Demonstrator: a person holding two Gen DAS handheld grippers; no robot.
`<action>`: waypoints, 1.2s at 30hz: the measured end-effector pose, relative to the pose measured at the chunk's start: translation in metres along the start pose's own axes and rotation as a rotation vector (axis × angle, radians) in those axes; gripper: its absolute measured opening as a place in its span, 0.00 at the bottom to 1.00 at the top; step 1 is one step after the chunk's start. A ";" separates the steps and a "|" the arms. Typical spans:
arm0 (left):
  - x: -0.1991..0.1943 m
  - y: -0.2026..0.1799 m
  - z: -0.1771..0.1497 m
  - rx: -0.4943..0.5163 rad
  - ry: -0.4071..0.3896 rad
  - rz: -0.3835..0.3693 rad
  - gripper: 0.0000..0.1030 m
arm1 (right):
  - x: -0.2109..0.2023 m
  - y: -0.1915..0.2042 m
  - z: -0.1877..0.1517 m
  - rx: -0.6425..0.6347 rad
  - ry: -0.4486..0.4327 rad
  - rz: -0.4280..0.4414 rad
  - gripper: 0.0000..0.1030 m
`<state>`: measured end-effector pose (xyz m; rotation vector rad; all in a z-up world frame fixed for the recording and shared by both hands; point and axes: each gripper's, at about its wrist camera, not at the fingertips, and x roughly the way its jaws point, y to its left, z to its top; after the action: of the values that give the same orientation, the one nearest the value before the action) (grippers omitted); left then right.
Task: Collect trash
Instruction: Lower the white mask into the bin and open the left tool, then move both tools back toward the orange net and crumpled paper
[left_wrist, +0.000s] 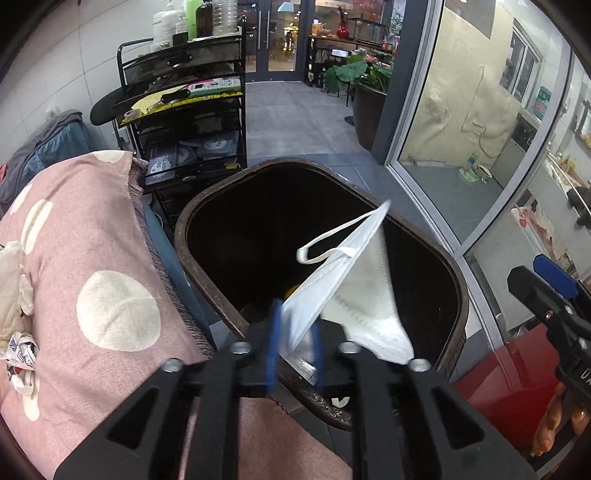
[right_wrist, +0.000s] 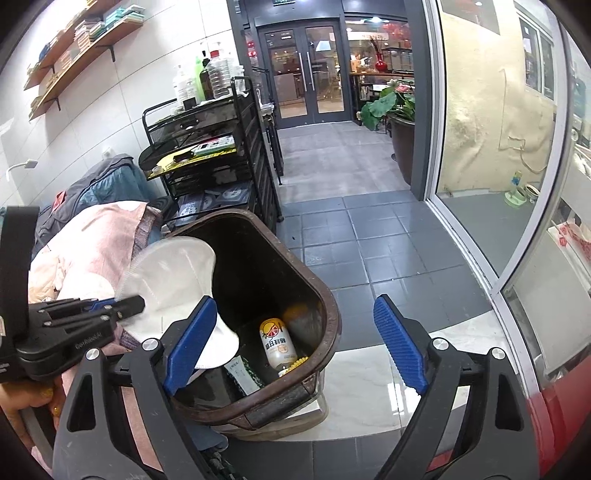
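A white face mask (left_wrist: 354, 280) with an ear loop hangs over the mouth of a brown waste bin (left_wrist: 221, 184). Its lower edge sits between the blue pads of my left gripper (left_wrist: 295, 350), which stand slightly apart and do not press on it. From the right wrist view, the mask (right_wrist: 173, 273) droops past the left gripper (right_wrist: 129, 308) into the bin (right_wrist: 328, 306). A yellow-labelled bottle (right_wrist: 277, 343) and a tube (right_wrist: 242, 373) lie on the bin's floor. My right gripper (right_wrist: 295, 310) is open wide above the bin's near rim, holding nothing. It also shows at the right edge (left_wrist: 539, 277).
A pink cloth with pale dots (left_wrist: 92, 258) lies left of the bin, with crumpled paper (left_wrist: 14, 288) on it. Behind stands a black wire cart (left_wrist: 192, 122) with bottles. A glass partition (left_wrist: 443, 147) runs along the right, a potted plant (left_wrist: 369, 107) beyond. A red object (left_wrist: 509, 376) sits bottom right.
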<state>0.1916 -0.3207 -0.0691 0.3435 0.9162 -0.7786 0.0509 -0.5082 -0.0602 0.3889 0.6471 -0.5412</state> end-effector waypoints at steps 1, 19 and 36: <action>0.000 0.000 -0.001 0.000 -0.009 0.010 0.50 | 0.000 -0.002 0.000 0.007 -0.002 -0.004 0.85; -0.055 0.014 -0.021 -0.071 -0.179 -0.011 0.88 | -0.003 0.008 0.006 0.019 -0.012 0.043 0.90; -0.150 0.081 -0.089 -0.213 -0.363 0.176 0.93 | -0.015 0.126 -0.002 -0.187 -0.012 0.309 0.91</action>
<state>0.1441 -0.1460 -0.0030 0.0883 0.6096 -0.5516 0.1130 -0.4021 -0.0300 0.3012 0.6068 -0.1870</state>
